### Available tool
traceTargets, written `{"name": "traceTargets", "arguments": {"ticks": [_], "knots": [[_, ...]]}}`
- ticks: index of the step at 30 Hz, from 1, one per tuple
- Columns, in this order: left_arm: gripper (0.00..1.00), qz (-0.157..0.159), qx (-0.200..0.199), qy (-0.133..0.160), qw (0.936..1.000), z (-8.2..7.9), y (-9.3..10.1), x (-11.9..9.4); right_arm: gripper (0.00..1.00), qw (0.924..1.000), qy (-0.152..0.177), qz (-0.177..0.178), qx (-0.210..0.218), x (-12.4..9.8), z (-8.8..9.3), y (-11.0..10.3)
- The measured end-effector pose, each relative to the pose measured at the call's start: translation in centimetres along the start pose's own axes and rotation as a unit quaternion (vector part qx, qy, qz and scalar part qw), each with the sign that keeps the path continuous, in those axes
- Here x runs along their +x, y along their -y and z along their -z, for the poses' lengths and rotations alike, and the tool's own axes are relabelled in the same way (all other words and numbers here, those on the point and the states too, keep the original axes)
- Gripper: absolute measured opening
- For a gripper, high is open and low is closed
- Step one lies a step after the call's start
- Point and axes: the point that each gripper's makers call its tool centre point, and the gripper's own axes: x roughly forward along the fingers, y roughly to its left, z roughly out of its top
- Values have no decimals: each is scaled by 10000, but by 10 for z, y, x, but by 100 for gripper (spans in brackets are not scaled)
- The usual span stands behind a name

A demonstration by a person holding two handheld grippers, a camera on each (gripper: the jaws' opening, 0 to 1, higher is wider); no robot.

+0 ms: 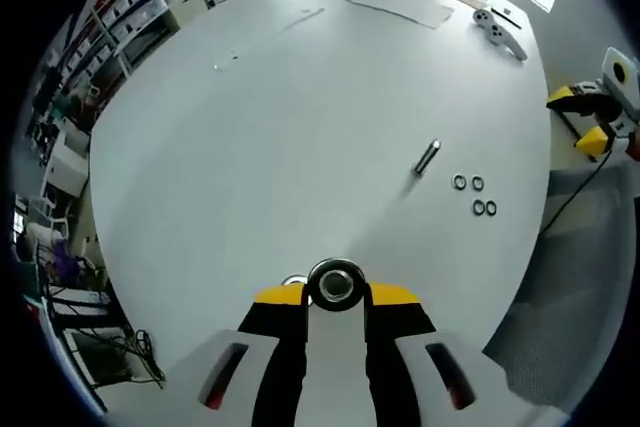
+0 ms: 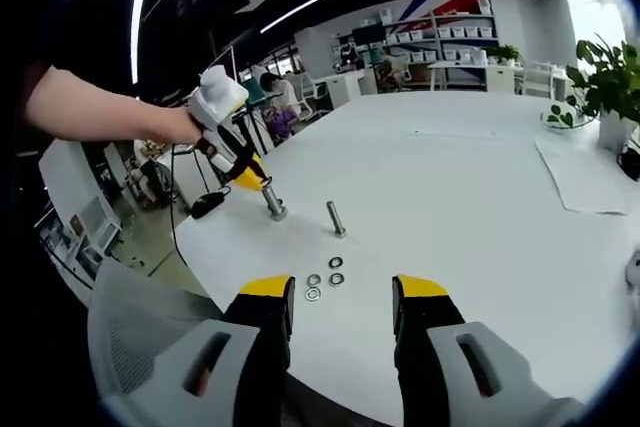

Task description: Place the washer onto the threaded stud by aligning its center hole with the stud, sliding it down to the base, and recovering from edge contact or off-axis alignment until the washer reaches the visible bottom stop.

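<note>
- Gripping a metal stud [image 1: 336,284] by its shaft, the left gripper [image 1: 336,294] has its yellow-tipped jaws closed narrow on it at the bottom centre of the left gripper view; the stud's round end faces the camera.
- In the right gripper view the same left gripper [image 2: 250,179] shows at centre left, in a person's hand [image 2: 178,127], with the stud [image 2: 274,204] standing upright, its lower end on the white table [image 2: 480,207].
- A second threaded stud [image 1: 427,157] appears right of centre in the left gripper view; in the right gripper view it [image 2: 335,218] stands upright just right of the held stud, apart from it.
- Four washers [image 1: 474,195] lie flat in a loose cluster, lower right of the second stud in the left gripper view; in the right gripper view they [image 2: 325,279] lie near the frame's centre, just above the right gripper's jaw tips.
- The right gripper [image 2: 340,299] rises from the bottom centre of its own view with jaws spread wide and nothing between them.
- A potted plant [image 2: 608,87] stands at the right edge of the right gripper view, with a sheet of paper [image 2: 585,177] lying below it.
</note>
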Motion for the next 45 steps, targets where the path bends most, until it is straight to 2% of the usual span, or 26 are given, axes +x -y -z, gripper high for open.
{"name": "traceTargets", "arguments": {"ticks": [10,22,34,45], "knots": [[18,36,87,-169,9998,4,-1,10,42,10000,-7,47,68,-1,3,3],[19,115,155,-422,9989,11,3,32,42,9999,-5,106,113,-3,4,7],[19,183,71,-452,9988,16,10,47,42,9998,-30,139,134,-3,9,7],[19,279,180,-417,9986,9,28,50,42,9998,-60,135,116,-3,9,7]]}}
